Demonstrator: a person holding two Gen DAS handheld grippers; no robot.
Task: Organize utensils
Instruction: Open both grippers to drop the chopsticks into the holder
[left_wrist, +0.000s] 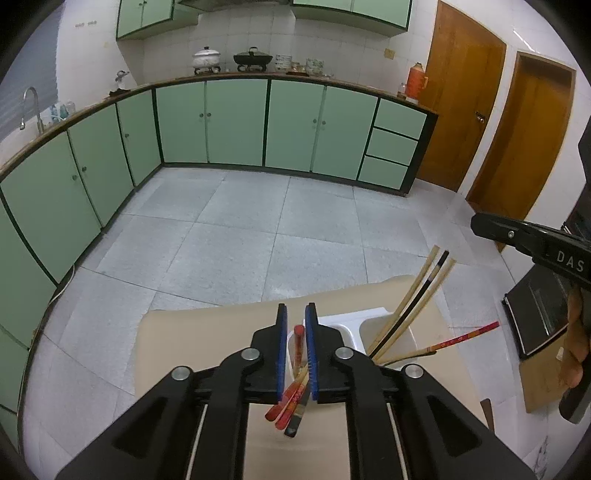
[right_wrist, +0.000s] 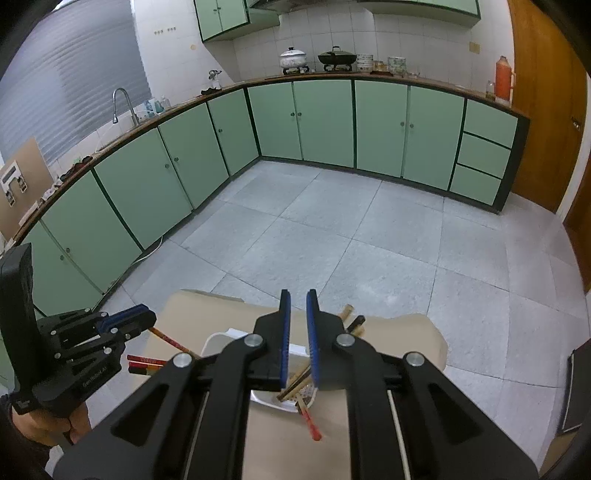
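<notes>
My left gripper (left_wrist: 296, 347) is shut on a small bundle of red and dark chopsticks (left_wrist: 293, 402), held above a beige table (left_wrist: 207, 332); it also shows at the left of the right wrist view (right_wrist: 147, 321). A white divided utensil holder (left_wrist: 351, 325) stands just behind it, with several bamboo and black chopsticks (left_wrist: 413, 302) leaning in its right compartment and a red one (left_wrist: 465, 338) sticking out to the right. My right gripper (right_wrist: 298, 343) hovers over the holder (right_wrist: 221, 338) with its jaws a narrow gap apart and nothing between them; chopsticks (right_wrist: 303, 380) lie below.
Green cabinets (left_wrist: 236, 122) run along the far wall under a counter with pots (left_wrist: 207, 57). A grey tiled floor (left_wrist: 258, 221) lies beyond the table. Wooden doors (left_wrist: 461, 103) stand at the right. A dark appliance (left_wrist: 539, 314) sits to the table's right.
</notes>
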